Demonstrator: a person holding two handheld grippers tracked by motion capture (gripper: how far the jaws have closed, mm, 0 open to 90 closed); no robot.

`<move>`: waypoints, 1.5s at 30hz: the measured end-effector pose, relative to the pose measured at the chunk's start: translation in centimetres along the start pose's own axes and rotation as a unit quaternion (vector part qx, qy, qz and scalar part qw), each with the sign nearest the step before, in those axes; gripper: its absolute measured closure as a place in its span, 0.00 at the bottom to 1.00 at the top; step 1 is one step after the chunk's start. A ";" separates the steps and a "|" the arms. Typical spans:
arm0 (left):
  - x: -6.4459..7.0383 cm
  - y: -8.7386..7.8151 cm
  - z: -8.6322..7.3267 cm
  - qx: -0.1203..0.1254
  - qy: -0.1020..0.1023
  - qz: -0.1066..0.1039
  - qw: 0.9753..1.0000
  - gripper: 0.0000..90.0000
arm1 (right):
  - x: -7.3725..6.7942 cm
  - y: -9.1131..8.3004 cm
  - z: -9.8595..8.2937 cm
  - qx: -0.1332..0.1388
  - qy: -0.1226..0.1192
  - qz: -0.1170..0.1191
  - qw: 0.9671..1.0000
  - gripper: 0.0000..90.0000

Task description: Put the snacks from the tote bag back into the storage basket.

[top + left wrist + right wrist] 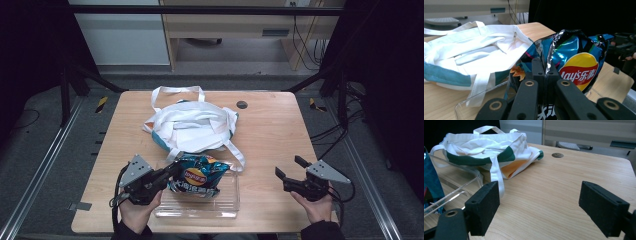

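My left gripper (172,172) clamped on chip bag (200,176) edge, over clear tray (200,207); tote (192,125) just beyond. Right gripper (290,167) spread, empty, well apart.

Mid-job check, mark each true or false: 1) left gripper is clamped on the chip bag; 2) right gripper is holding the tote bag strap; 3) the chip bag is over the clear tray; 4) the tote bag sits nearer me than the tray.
1) True: the left gripper has its jaws shut on the chip bag edge.
2) False: the right gripper is open and holds nothing, apart from the tote bag.
3) True: it is over the clear tray.
4) False: the tote bag lies beyond the tray.
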State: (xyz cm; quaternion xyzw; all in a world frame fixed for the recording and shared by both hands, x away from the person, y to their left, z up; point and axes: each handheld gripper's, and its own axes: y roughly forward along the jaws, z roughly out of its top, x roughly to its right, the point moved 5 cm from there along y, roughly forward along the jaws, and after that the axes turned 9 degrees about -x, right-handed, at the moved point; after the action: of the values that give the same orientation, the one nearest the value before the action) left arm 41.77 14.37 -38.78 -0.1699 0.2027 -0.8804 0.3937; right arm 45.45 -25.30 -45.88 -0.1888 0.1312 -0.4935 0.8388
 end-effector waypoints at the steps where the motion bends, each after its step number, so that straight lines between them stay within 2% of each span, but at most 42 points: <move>1: 0.0 0.0 0.0 0.000 0.000 0.000 1.000 1.00 | 0.0 0.0 0.0 0.000 0.000 0.000 1.000 0.19; 4: -0.3 0.3 -0.1 -0.002 -0.007 -0.001 1.000 1.00 | 0.0 0.0 0.0 0.000 0.000 -0.001 1.000 0.19; 11: -1.1 1.0 -0.1 -0.002 -0.013 0.016 1.000 1.00 | 0.0 0.1 0.0 -0.001 -0.002 -0.002 1.000 0.19; 13: -1.6 1.4 -0.2 -0.003 -0.023 0.023 0.999 1.00 | 0.1 0.0 0.0 -0.001 -0.003 -0.002 1.000 0.19; 16: -1.9 1.6 -0.2 -0.003 -0.028 0.028 0.999 0.99 | 0.1 0.0 0.0 -0.001 -0.003 -0.003 1.000 0.19; 24: -2.4 2.1 0.1 0.001 -0.026 0.038 0.999 0.96 | 0.0 0.1 0.0 -0.002 -0.004 -0.003 1.000 0.19; 27: -2.6 2.3 0.4 0.007 -0.026 0.046 0.999 0.90 | 0.0 0.1 0.0 -0.003 -0.005 -0.004 1.000 0.19; 31: -2.8 2.7 0.7 0.015 -0.024 0.049 0.998 0.86 | 0.1 0.1 0.0 -0.002 -0.004 -0.004 1.000 0.19; 33: -3.1 2.9 0.8 0.015 -0.024 0.052 0.998 0.79 | 0.1 0.1 0.0 -0.004 -0.006 -0.005 1.000 0.19; 38: -3.4 3.1 1.2 0.031 -0.020 0.044 0.998 0.71 | 0.1 0.1 0.0 -0.005 -0.007 -0.005 1.000 0.19; 40: -3.5 3.2 1.4 0.035 -0.019 0.041 0.998 0.63 | 0.1 0.2 -0.1 -0.006 -0.006 -0.006 1.000 0.19; 42: -3.5 3.3 1.5 0.042 -0.015 0.035 0.998 0.62 | 0.1 0.2 -0.1 -0.006 -0.006 -0.006 1.000 0.19; 45: -3.6 3.4 1.8 0.046 -0.006 0.042 0.998 0.61 | 0.1 0.2 -0.1 -0.007 -0.007 -0.006 1.000 0.19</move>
State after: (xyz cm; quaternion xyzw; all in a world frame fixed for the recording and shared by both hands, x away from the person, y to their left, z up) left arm 47.03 14.60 -39.41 -0.1485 0.1665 -0.8703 0.4391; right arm 45.61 -25.32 -46.04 -0.1989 0.1279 -0.4965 0.8352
